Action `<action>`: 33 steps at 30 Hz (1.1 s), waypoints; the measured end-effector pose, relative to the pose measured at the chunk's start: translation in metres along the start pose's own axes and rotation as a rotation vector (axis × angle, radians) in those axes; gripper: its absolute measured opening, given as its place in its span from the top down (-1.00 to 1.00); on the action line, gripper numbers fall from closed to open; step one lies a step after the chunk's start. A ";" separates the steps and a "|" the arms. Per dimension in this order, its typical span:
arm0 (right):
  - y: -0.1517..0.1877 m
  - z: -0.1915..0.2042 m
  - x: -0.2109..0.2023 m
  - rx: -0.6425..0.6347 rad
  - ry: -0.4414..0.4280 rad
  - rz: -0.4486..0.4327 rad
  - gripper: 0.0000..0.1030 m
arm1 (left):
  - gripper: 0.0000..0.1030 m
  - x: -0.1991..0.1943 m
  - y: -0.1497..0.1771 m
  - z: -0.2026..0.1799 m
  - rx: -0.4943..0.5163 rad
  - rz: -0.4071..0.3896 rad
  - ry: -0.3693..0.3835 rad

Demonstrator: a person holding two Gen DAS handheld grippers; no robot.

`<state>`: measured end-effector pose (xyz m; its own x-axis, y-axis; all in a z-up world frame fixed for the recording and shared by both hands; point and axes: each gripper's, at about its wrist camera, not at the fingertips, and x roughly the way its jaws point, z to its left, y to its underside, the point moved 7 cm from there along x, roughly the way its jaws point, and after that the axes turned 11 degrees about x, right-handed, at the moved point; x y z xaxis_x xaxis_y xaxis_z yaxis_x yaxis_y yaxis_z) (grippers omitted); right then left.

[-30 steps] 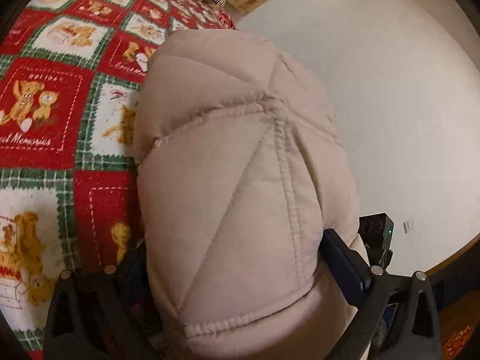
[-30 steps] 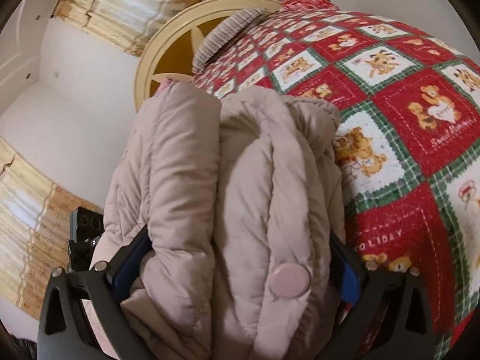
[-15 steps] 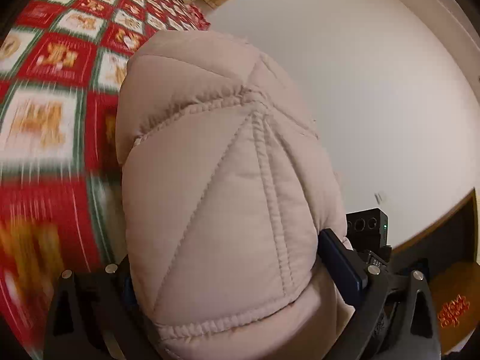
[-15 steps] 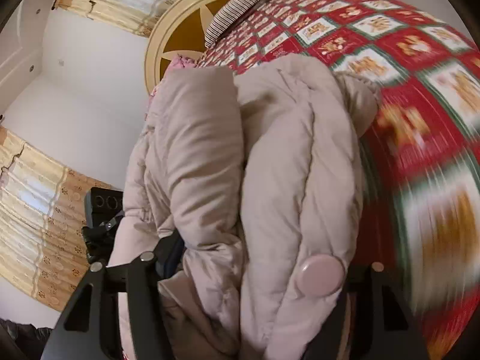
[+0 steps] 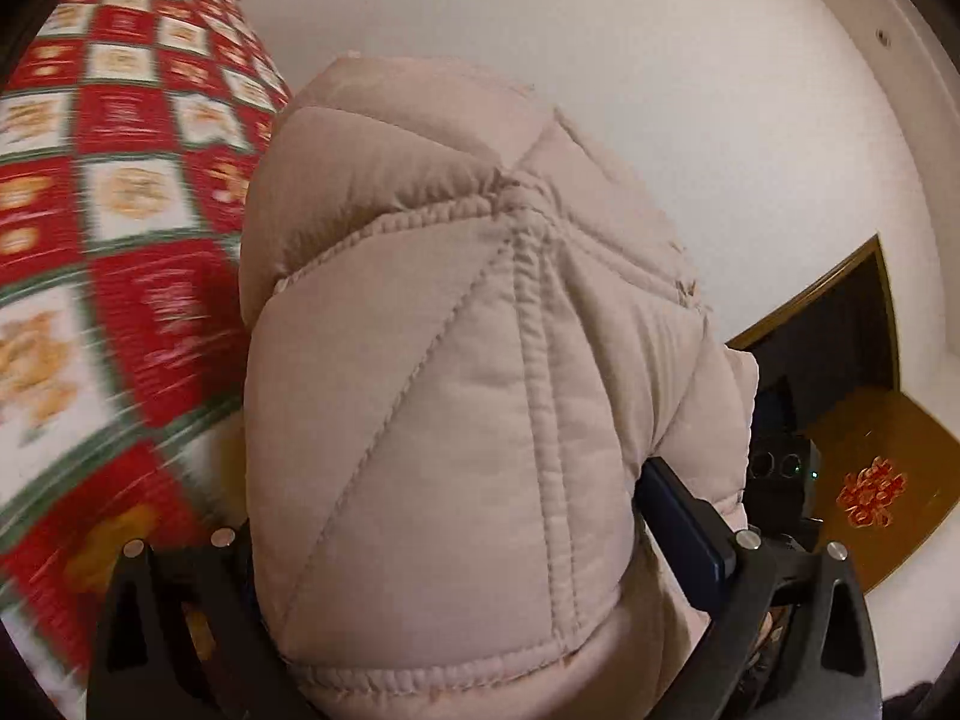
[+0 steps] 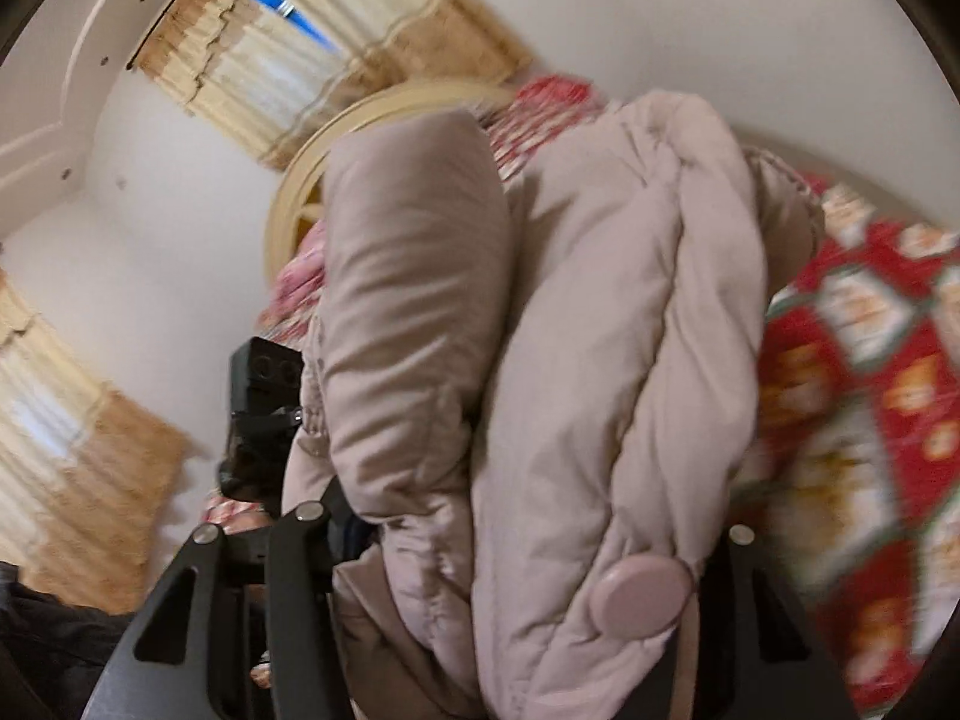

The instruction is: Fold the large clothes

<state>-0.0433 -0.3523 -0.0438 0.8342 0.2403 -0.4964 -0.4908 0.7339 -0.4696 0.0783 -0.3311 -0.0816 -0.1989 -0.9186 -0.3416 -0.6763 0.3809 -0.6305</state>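
Left wrist view: puffy beige jacket (image 5: 456,372) bulges between the left gripper (image 5: 474,552) pads, clamped. Right gripper (image 6: 522,564), jaws closing, pinches the jacket's bunched folds beside a snap button (image 6: 639,597). Red teddy-bear bedspread (image 5: 120,210) lies beyond, left.

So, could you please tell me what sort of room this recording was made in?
Most likely a bedroom: a red teddy-bear patchwork quilt covers what looks like a bed, a rounded cream headboard stands behind it, and ruffled yellow curtains hang at a window.
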 end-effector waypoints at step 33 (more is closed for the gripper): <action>0.002 -0.074 -0.075 -0.008 0.330 -0.360 -0.47 | -0.99 0.064 -0.019 0.045 0.079 0.062 -0.539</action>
<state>-0.1254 -0.4165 -0.0617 0.8274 -0.2432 -0.5062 -0.1892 0.7280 -0.6590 0.1100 -0.3920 -0.1229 0.1690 -0.7176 -0.6756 -0.6154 0.4587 -0.6411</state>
